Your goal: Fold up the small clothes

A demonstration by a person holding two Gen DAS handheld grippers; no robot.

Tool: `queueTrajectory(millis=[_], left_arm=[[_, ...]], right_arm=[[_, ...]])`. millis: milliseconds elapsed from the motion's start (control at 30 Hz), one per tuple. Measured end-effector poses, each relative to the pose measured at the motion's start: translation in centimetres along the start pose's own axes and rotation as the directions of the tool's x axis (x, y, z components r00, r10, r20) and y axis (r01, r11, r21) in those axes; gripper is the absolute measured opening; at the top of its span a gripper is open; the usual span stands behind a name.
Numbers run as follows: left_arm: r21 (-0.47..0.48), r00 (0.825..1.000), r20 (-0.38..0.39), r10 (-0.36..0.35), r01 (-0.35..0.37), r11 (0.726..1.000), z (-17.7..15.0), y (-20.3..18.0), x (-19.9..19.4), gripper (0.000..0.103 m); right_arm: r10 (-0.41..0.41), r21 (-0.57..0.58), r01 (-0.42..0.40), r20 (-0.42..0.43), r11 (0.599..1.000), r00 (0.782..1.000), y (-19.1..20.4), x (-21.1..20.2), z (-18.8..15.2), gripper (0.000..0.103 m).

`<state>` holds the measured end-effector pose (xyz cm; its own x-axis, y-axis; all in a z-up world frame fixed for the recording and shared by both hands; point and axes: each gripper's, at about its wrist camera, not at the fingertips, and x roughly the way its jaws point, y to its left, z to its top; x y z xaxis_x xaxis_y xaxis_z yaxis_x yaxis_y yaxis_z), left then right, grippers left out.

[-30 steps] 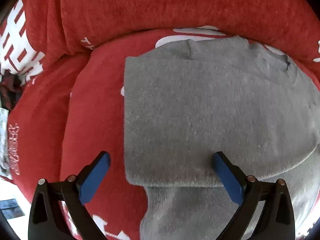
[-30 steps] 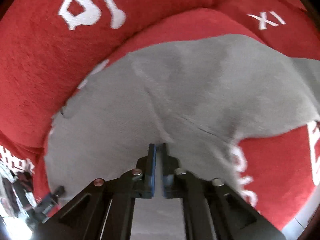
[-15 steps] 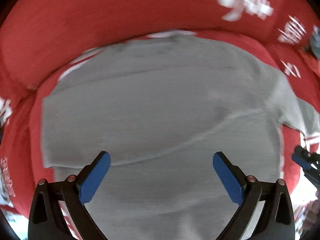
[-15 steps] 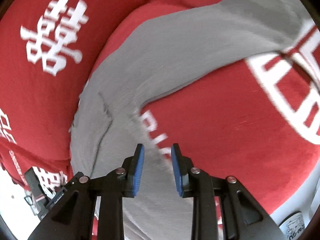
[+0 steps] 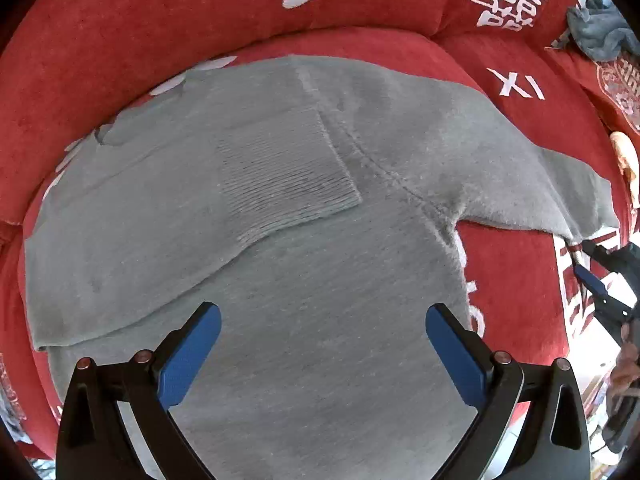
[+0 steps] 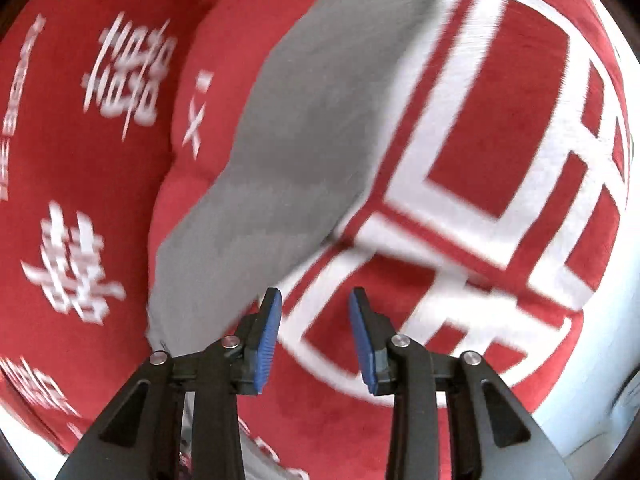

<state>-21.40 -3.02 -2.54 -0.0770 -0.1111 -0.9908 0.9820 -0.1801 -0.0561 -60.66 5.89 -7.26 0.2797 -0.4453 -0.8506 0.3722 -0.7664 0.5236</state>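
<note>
Your left claw (image 5: 322, 344) hangs wide open and empty above the grey knit sweater (image 5: 304, 264), which lies on the red sofa cover with white characters (image 5: 520, 280). Your right claw (image 6: 315, 336) has just been opening, nothing between its pads, beside the outstretched sleeve (image 6: 288, 168).

The sweater (image 5: 320, 280) lay spread flat on the seat cushion (image 5: 516, 280) of the sofa; one sleeve was folded in across its chest, the ribbed cuff (image 5: 280, 184) resting near the middle; the other sleeve (image 5: 540, 184) reached out sideways toward the right of the left wrist view; the back cushions (image 5: 200, 20) rose behind the sweater; a crumpled cloth (image 5: 600, 32) sat on the sofa at the far right; the left gripper (image 5: 320, 344) stood over the sweater's body; the right gripper (image 6: 314, 332) stood over bare cushion just beside the outstretched sleeve's end.
</note>
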Motion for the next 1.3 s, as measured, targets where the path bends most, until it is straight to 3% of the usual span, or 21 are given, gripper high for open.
queueTrajectory(millis=[267, 433, 533, 633, 700, 867, 967, 1100, 1200, 1300], left_arm=[[-0.034, 1.0, -0.003, 0.007, -0.008, 0.999, 0.7, -0.7, 0.5, 0.103], [-0.041, 1.0, -0.001, 0.015, -0.015, 0.999, 0.8, -0.7, 0.7, 0.103], [-0.051, 1.0, 0.001, 0.012, -0.012, 0.999, 0.9, -0.3, 0.7, 0.103], [-0.065, 1.0, 0.005, 0.016, -0.016, 0.998, 0.7, 0.5, 0.4, 0.103], [-0.077, 1.0, 0.005, 0.021, -0.021, 0.997, 0.6, 1.2, 0.3, 0.103], [-0.111, 1.0, 0.007, 0.03, -0.029, 0.993, 0.1, 3.2, 0.0, 0.103], [-0.14, 1.0, 0.007, 0.029, -0.028, 0.99, -0.4, 4.7, -0.2, 0.103], [-0.173, 0.999, 0.016, 0.039, -0.035, 0.984, -1.1, 6.9, -0.8, 0.103], [-0.203, 0.998, 0.02, 0.06, -0.055, 0.978, -1.8, 9.0, -1.1, 0.103], [-0.257, 0.996, 0.019, 0.083, -0.075, 0.964, -2.8, 11.9, -1.4, 0.103]], right_arm=[[0.123, 0.133, -0.122, 0.002, 0.984, 0.992, -1.0, 2.2, 2.4, 0.04], [0.154, 0.157, -0.156, 0.027, 0.975, 0.988, -0.7, 2.3, 3.2, 0.041], [0.208, 0.22, -0.207, 0.018, 0.953, 0.978, -0.7, 2.6, 3.2, 0.039], [0.262, 0.241, -0.26, 0.021, 0.935, 0.965, 0.2, 2.8, 3.1, 0.006], [0.299, 0.227, -0.299, 0.032, 0.927, 0.954, 1.3, 2.5, 3.1, 0.006], [0.3, -0.006, -0.3, -0.012, 0.954, 0.954, 7.6, 1.5, 2.9, 0.006], [0.299, -0.168, -0.306, -0.064, 0.937, 0.952, 12.7, 1.6, 1.4, 0.006], [0.299, -0.378, -0.339, -0.161, 0.862, 0.941, 19.9, 2.8, -2.9, 0.006], [0.269, -0.535, -0.371, -0.261, 0.759, 0.927, 25.0, 4.7, -7.9, 0.006], [0.184, -0.659, -0.372, -0.338, 0.654, 0.923, 28.4, 7.4, -13.8, 0.006]])
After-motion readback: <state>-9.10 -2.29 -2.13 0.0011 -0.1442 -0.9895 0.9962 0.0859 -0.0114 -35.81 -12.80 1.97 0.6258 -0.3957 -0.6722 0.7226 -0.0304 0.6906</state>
